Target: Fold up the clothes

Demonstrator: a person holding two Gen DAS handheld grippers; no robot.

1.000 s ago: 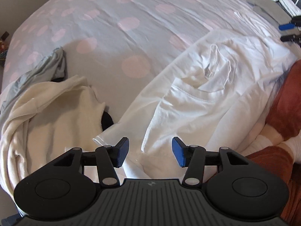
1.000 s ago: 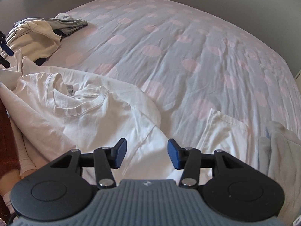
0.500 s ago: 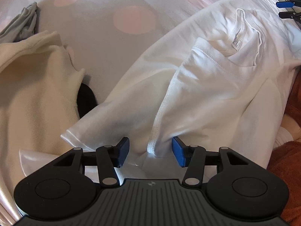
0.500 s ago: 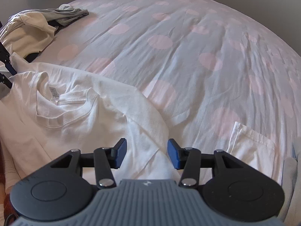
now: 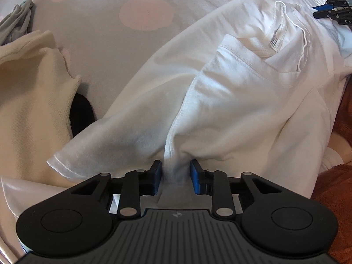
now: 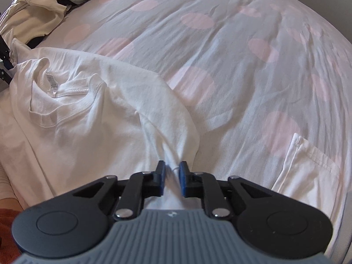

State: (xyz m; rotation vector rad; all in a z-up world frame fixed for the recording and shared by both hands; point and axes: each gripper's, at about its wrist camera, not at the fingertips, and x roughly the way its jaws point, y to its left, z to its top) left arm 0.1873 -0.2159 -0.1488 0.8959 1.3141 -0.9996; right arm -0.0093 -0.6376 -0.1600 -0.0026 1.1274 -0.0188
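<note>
A white T-shirt (image 5: 231, 92) lies rumpled on the bed, collar and neck label up; it also shows in the right wrist view (image 6: 92, 118). My left gripper (image 5: 175, 177) is shut on a bunched fold of the shirt at its shoulder seam by one sleeve. My right gripper (image 6: 172, 176) is shut on a pinch of the shirt's fabric at the other shoulder. The right gripper's fingertips (image 5: 325, 13) show at the far right of the left wrist view.
The bed has a grey sheet with pink dots (image 6: 231, 50). A cream garment (image 5: 28, 83) and a grey one (image 5: 15, 22) lie to the left. Another white cloth (image 6: 308, 171) lies to the right. A rust-coloured fabric (image 5: 343, 132) is at the right edge.
Both grippers moved down onto the white T-shirt and closed on it, each bunching fabric between the fingers. A second ago both were open above the shirt.
</note>
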